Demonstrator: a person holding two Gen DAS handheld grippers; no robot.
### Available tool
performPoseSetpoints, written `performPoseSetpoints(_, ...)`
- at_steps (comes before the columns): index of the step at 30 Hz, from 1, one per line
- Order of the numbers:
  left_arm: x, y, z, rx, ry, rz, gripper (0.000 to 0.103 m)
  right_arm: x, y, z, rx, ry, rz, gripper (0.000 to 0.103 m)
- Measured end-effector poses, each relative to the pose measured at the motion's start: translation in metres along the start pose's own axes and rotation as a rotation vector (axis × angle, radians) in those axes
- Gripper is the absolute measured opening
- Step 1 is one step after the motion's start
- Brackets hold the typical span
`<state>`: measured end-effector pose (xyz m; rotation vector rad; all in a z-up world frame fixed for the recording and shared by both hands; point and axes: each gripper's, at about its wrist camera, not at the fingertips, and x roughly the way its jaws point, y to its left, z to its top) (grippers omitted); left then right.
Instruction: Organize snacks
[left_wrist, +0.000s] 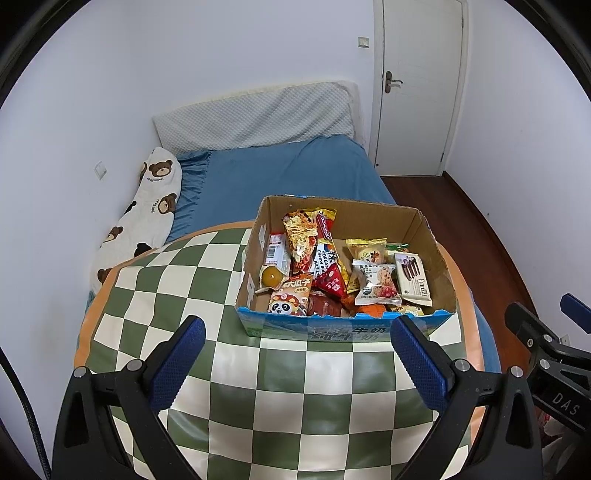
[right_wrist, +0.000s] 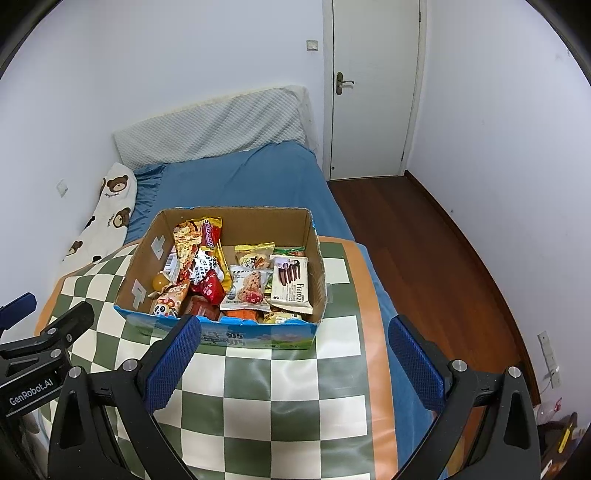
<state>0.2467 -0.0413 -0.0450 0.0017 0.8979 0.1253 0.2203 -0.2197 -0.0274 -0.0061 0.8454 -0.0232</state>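
An open cardboard box (left_wrist: 436, 254) with a blue printed front stands on a green and white checkered mat (left_wrist: 280, 391). It holds several snack packets: a pizza-print bag (left_wrist: 300, 236), a panda packet (left_wrist: 288, 301), a white Franzzi packet (left_wrist: 412, 278) and a cookie packet (left_wrist: 376, 284). My left gripper (left_wrist: 297, 330) is open and empty, just in front of the box. In the right wrist view the box (right_wrist: 317, 266) and mat (right_wrist: 295, 398) show again. My right gripper (right_wrist: 294, 329) is open and empty before the box front.
The mat lies on a bed with a blue sheet (left_wrist: 288, 170), a grey pillow (left_wrist: 255, 118) and a bear-print pillow (left_wrist: 147, 206) along the left wall. A white door (right_wrist: 373, 85) and wooden floor (right_wrist: 424, 258) are to the right.
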Motion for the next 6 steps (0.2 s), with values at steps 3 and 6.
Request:
performPoseSetpoints(3,0.0001,0.0,-0.0001,0.0,-0.001,0.001,0.103,0.0012,-0.002,-0.0019,0.005,0.002,-0.002,0.103)
performPoseSetpoints(6,0.0011,0.0,-0.0005,-0.001,-0.004,0.0,0.103,0.0015,-0.0011,-0.0023,0.003,0.0,-0.004,0.103)
